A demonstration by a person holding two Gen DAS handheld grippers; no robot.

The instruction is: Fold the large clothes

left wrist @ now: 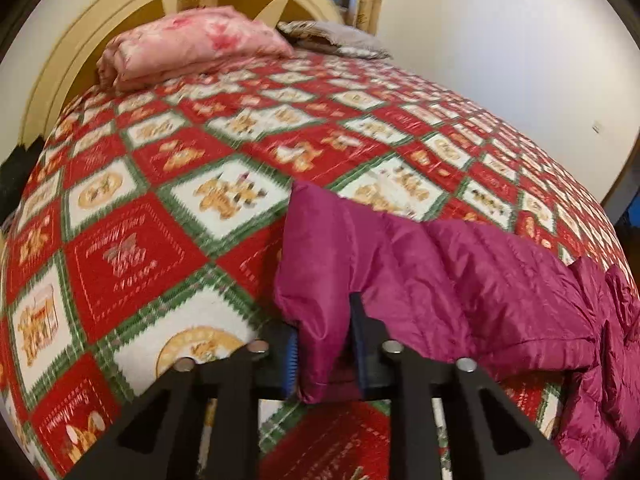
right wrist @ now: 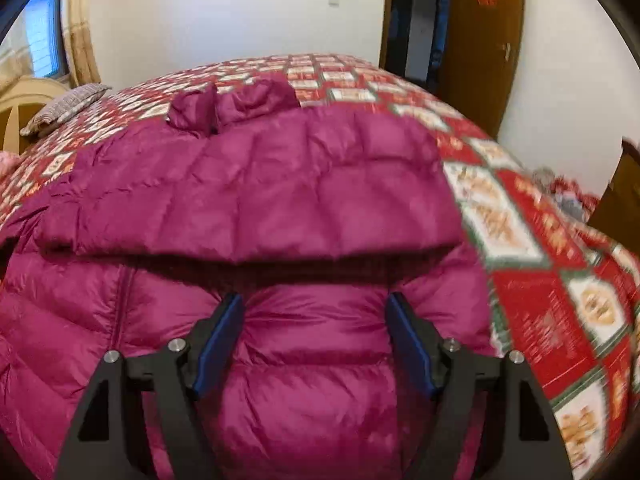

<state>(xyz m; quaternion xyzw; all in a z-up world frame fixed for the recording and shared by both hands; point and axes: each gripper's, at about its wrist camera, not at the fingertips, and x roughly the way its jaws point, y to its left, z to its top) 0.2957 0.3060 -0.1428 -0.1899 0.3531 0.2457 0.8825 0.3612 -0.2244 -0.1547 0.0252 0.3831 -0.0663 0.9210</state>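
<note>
A magenta puffer jacket (right wrist: 256, 196) lies on the bed's patterned quilt (left wrist: 152, 208), one part folded across its body. In the left wrist view my left gripper (left wrist: 324, 320) is shut on the jacket's sleeve cuff (left wrist: 316, 280), held a little above the quilt; the sleeve (left wrist: 460, 280) runs off to the right. In the right wrist view my right gripper (right wrist: 316, 304) is open, its blue-padded fingers (right wrist: 224, 332) spread just over the jacket's lower body. Nothing is between its jaws but the fabric below.
A pink folded blanket (left wrist: 192, 48) and a grey pillow (left wrist: 332, 38) lie at the headboard (left wrist: 132, 12). A wall runs along the far side of the bed. A brown door (right wrist: 480, 40) stands beyond the bed's foot corner. The quilt (right wrist: 540, 264) shows right of the jacket.
</note>
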